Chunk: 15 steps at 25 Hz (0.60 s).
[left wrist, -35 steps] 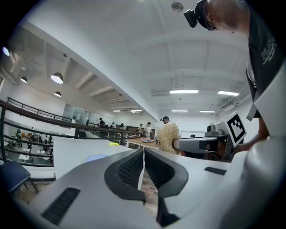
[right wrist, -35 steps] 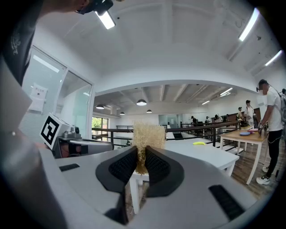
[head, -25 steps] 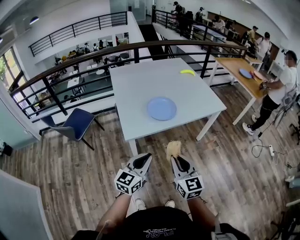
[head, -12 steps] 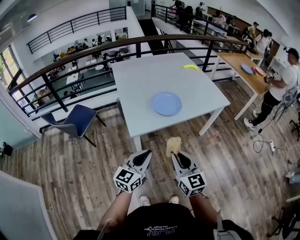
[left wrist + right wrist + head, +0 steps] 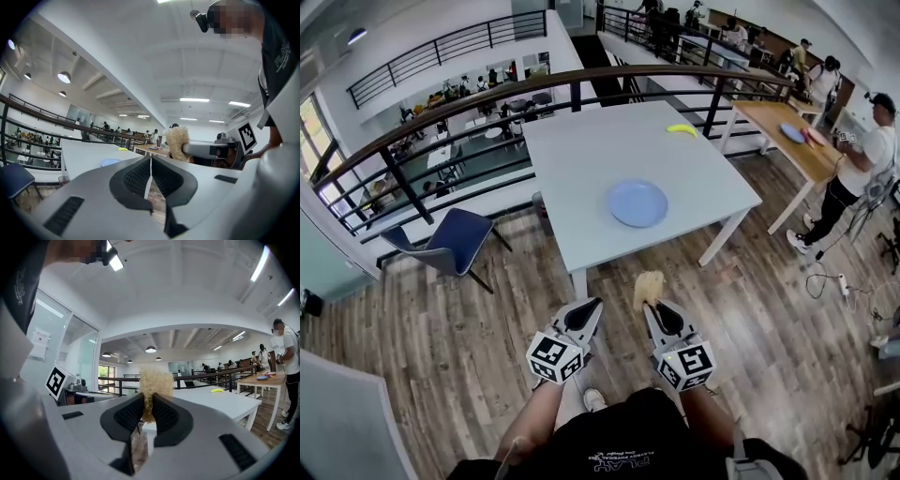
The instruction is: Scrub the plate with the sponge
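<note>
The right hand-held gripper [image 5: 652, 306] grasps the fibrous sponge [image 5: 649, 285]; the left hand-held gripper [image 5: 589, 307] is clenched, empty. The blue plate [image 5: 637, 203] lies on the counter [image 5: 600, 150], well apart from the sponge: scrubbing is not begun.

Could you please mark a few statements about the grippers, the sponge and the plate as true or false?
1. The right gripper holds the sponge. True.
2. The left gripper has its jaws wide open. False: they are shut, with nothing between them.
3. The plate lies on the table. True.
4. The sponge is pressed on the plate. False: it is apart from it, short of the table, above the floor.
5. A yellow thing lies on the table, apart from the plate. True.
</note>
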Each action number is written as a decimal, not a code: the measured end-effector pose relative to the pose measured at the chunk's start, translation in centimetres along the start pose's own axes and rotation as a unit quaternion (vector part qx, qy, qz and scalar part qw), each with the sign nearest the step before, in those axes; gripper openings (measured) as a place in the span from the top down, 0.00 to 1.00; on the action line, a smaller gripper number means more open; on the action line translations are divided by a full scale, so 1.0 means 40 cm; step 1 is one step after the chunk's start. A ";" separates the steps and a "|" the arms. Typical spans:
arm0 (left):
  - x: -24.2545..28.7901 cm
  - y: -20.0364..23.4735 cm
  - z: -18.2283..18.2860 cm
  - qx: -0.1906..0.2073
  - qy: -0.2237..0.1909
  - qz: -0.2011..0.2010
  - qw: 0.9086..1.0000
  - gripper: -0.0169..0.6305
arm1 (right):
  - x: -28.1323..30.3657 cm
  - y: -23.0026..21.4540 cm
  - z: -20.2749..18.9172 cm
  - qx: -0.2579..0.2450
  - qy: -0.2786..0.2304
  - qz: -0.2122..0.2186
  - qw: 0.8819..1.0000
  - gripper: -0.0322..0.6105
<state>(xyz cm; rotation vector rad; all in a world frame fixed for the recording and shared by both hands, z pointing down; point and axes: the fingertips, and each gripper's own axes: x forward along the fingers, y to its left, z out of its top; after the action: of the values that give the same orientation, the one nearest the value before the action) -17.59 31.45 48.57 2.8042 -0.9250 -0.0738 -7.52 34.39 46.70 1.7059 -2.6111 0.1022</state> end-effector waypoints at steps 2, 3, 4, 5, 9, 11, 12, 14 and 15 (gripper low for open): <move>0.001 0.005 -0.004 0.001 0.001 -0.002 1.000 0.94 | 0.004 0.002 -0.003 -0.003 0.001 -0.001 1.000 0.85; 0.003 0.006 -0.004 0.002 0.002 -0.002 1.000 0.94 | 0.007 0.001 -0.003 -0.003 0.001 -0.001 1.000 0.85; 0.005 0.008 -0.005 0.002 0.003 -0.002 1.000 0.94 | 0.009 -0.001 -0.003 -0.003 0.002 -0.001 1.000 0.85; 0.009 0.008 -0.005 0.001 0.003 -0.003 1.000 0.94 | 0.010 -0.003 -0.003 -0.002 0.003 -0.002 1.000 0.85; 0.038 0.018 -0.014 -0.002 0.006 -0.003 1.000 0.94 | 0.026 -0.027 -0.010 -0.004 0.005 0.000 1.000 0.85; 0.058 0.026 -0.014 -0.001 0.007 -0.003 1.000 0.94 | 0.040 -0.045 -0.012 0.000 0.006 0.000 1.000 0.85; 0.070 0.029 -0.013 -0.001 0.008 -0.002 1.000 0.94 | 0.047 -0.056 -0.012 0.001 0.007 0.001 1.000 0.85; 0.096 0.037 -0.012 0.001 0.010 0.000 1.000 0.94 | 0.063 -0.079 -0.010 0.004 0.007 0.004 1.000 0.85; 0.110 0.042 -0.010 0.004 0.012 0.001 1.000 0.94 | 0.070 -0.091 -0.008 0.005 0.007 0.006 1.000 0.85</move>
<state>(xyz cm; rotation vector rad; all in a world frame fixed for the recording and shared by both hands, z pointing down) -14.99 27.60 49.36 2.8048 -0.9244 -0.0360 -5.33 30.38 47.31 1.6856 -2.6165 0.1255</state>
